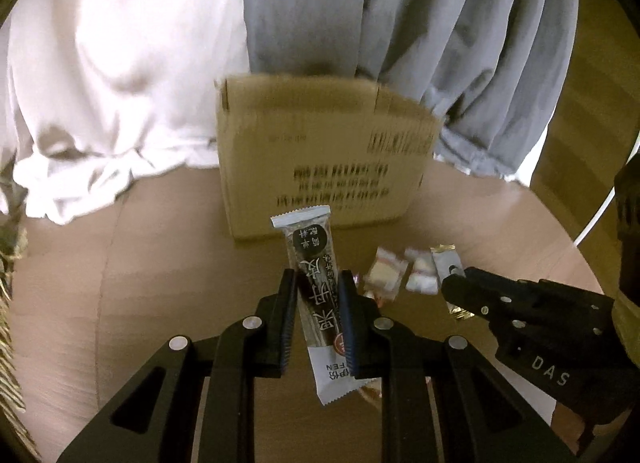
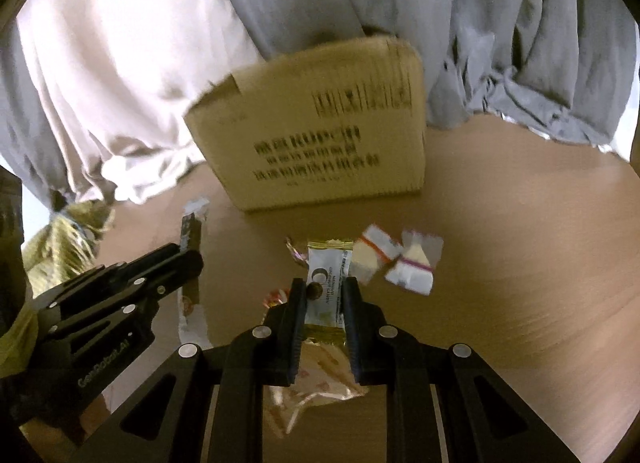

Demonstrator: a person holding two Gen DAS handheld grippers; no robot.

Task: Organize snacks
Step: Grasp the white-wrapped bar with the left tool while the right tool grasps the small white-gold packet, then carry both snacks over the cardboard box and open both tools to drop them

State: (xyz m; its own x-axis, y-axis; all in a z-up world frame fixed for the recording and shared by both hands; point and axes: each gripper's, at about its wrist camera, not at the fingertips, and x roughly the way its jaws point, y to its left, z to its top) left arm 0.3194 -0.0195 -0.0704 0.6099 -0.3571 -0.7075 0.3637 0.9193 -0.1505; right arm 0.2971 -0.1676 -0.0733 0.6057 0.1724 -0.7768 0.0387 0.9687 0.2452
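The long dark snack bar (image 1: 316, 287) is gripped between the closed jaws of the left gripper (image 1: 318, 283), its long axis running forward along the fingers toward the cardboard box (image 1: 320, 151) straight ahead. A small white-and-gold candy packet (image 2: 326, 287) is likewise clamped in the closed jaws of the right gripper (image 2: 324, 291). Both are held above the counter (image 2: 520, 263); the box is judged about equally near to each hand.

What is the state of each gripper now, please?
Left gripper: shut on the long dark snack bar.
Right gripper: shut on the white and gold candy packet.
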